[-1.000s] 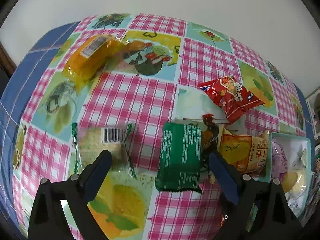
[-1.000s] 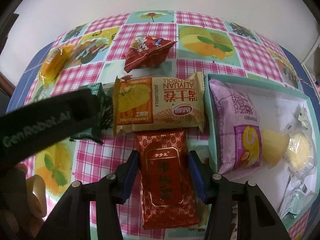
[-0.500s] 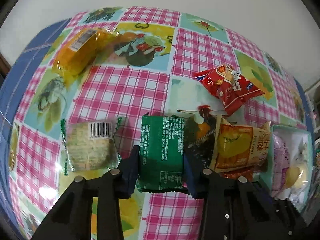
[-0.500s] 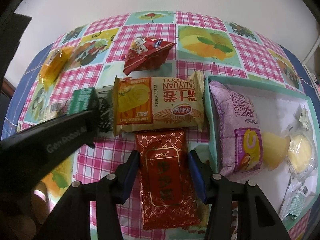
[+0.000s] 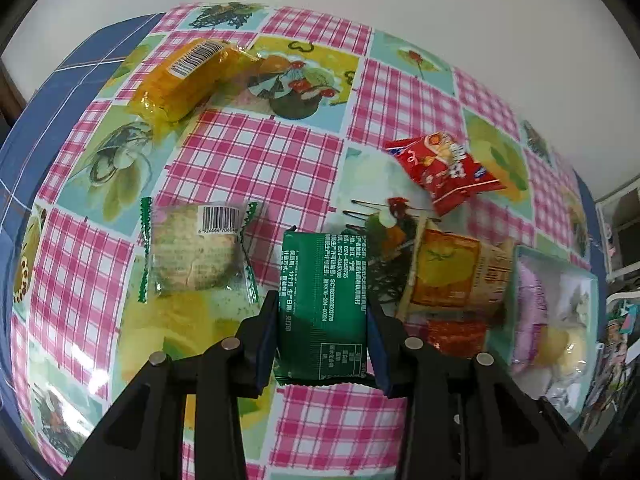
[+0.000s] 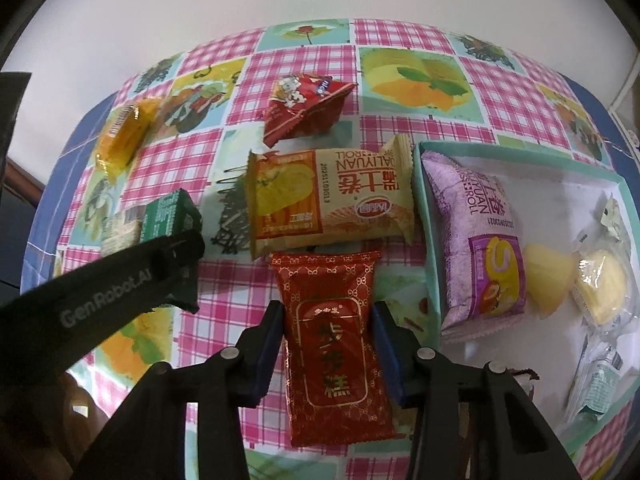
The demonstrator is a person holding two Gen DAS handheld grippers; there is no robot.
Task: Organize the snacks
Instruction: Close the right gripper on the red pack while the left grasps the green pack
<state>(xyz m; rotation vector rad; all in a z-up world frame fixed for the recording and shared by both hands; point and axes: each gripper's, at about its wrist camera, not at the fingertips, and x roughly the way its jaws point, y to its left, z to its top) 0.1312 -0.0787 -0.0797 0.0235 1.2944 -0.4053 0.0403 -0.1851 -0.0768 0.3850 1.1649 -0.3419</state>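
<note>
My left claw clenched the green packet, my right claw the red packet. Few snacks sat in the box; most remained outside.

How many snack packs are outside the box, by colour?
Red: 2 (crinkled bag, patterned pack)
Orange-yellow: 2 (clear-film pack, roll pack)
Green: 1 (green pack)
Clear, green edges: 1 (cake)
Total: 6
</note>
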